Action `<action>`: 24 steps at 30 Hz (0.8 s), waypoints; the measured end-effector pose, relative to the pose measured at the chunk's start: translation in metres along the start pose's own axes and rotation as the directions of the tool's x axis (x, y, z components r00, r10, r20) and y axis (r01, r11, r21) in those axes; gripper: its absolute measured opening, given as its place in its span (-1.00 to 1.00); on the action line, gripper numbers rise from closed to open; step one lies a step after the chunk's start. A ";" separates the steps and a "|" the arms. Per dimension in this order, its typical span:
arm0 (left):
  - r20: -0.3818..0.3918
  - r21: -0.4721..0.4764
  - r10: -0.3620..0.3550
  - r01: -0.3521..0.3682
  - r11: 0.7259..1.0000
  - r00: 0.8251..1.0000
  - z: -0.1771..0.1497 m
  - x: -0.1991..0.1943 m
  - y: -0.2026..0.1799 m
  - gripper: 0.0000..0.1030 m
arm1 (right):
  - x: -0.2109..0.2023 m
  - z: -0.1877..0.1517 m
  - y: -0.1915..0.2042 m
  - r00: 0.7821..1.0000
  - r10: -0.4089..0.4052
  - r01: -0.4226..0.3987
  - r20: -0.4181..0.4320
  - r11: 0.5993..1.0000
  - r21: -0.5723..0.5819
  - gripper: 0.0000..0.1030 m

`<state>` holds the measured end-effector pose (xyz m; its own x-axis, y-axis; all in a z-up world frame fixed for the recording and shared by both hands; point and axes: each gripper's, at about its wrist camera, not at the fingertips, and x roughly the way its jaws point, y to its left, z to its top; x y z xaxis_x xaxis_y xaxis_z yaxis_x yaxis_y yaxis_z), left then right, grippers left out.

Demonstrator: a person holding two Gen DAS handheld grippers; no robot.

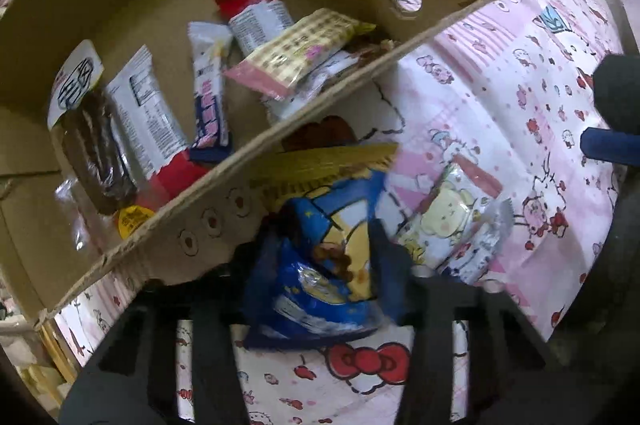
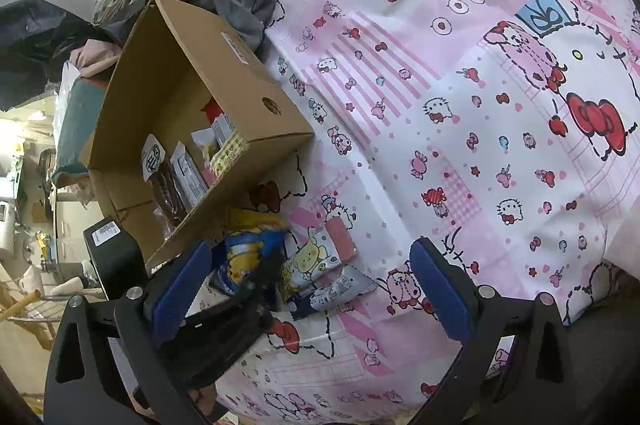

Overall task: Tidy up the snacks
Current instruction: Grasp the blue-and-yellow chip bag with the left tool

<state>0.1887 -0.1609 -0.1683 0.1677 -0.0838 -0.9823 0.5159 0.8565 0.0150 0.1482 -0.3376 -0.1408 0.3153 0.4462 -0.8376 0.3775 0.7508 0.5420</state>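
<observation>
My left gripper point(image 1: 324, 245) is shut on a blue and yellow snack bag point(image 1: 324, 265), held just outside the near wall of an open cardboard box point(image 1: 280, 133). The box holds several snack packets, among them a red and white bar point(image 1: 256, 13) and a dark chocolate packet point(image 1: 96, 145). A white cartoon-bear packet point(image 1: 452, 221) lies on the bedsheet right of the bag. In the right wrist view the box point(image 2: 224, 73), the blue bag point(image 2: 244, 257) and the bear packet point(image 2: 316, 257) show at left. My right gripper point(image 2: 312, 289) is open and empty above the sheet.
A pink and white Hello Kitty bedsheet point(image 2: 460, 105) covers the surface. Grey clothing point(image 2: 248, 9) lies behind the box. The left gripper's black body point(image 2: 116, 257) sits by the box corner. Room clutter shows at far left.
</observation>
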 end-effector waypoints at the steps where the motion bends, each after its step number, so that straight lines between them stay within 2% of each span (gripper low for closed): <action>1: 0.006 0.004 -0.002 0.002 1.000 1.000 -0.003 -0.001 0.001 -0.41 | 0.000 0.001 -0.001 1.000 0.000 0.000 -0.003 1.000 0.003 0.97; 3: 0.013 0.000 -0.008 0.008 1.000 1.000 -0.012 -0.006 0.005 -0.52 | 0.002 0.001 -0.001 1.000 0.001 -0.001 -0.008 1.000 0.007 0.97; 5: 0.019 -0.042 -0.018 0.019 0.999 1.000 -0.025 -0.015 0.013 -0.55 | 0.001 0.001 0.001 1.000 0.002 -0.002 -0.004 1.000 0.002 0.97; 8: 0.026 -0.157 -0.062 0.066 0.985 0.998 -0.048 -0.032 0.031 -0.58 | 0.001 0.000 0.004 1.000 -0.004 0.004 0.003 1.000 -0.007 0.97; 10: 0.035 -0.249 -0.106 0.111 0.962 0.994 -0.065 -0.045 0.045 -0.59 | 0.002 0.000 0.004 1.000 0.000 0.000 0.000 1.000 0.001 0.97; 12: 0.056 -0.315 -0.118 0.130 0.940 0.991 -0.082 -0.060 0.056 -0.59 | 0.004 0.000 0.004 1.000 -0.001 0.001 -0.003 1.000 0.004 0.97; 16: 0.130 -0.454 -0.160 0.202 0.868 0.979 -0.109 -0.087 0.086 -0.59 | 0.006 -0.002 0.006 1.000 -0.012 0.012 -0.010 1.000 -0.002 0.97; 19: 0.143 -0.499 -0.128 0.183 0.847 0.982 -0.117 -0.094 0.101 -0.59 | 0.009 -0.004 0.006 1.000 -0.022 0.022 -0.018 1.000 -0.010 0.97; 22: 0.148 -0.574 -0.111 0.177 0.799 0.983 -0.133 -0.101 0.108 -0.59 | 0.015 -0.008 0.011 0.998 -0.028 0.026 -0.049 0.999 -0.039 0.97; 24: 0.154 -0.592 -0.102 0.174 0.787 0.983 -0.139 -0.106 0.111 -0.59 | 0.021 -0.011 0.015 0.996 -0.019 0.014 -0.082 0.998 -0.063 0.97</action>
<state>0.1115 0.0142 -0.0881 0.2417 -0.2476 -0.9382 -0.0626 0.9609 -0.2698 0.1503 -0.3119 -0.1511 0.2356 0.4698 -0.8507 0.3263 0.7863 0.5246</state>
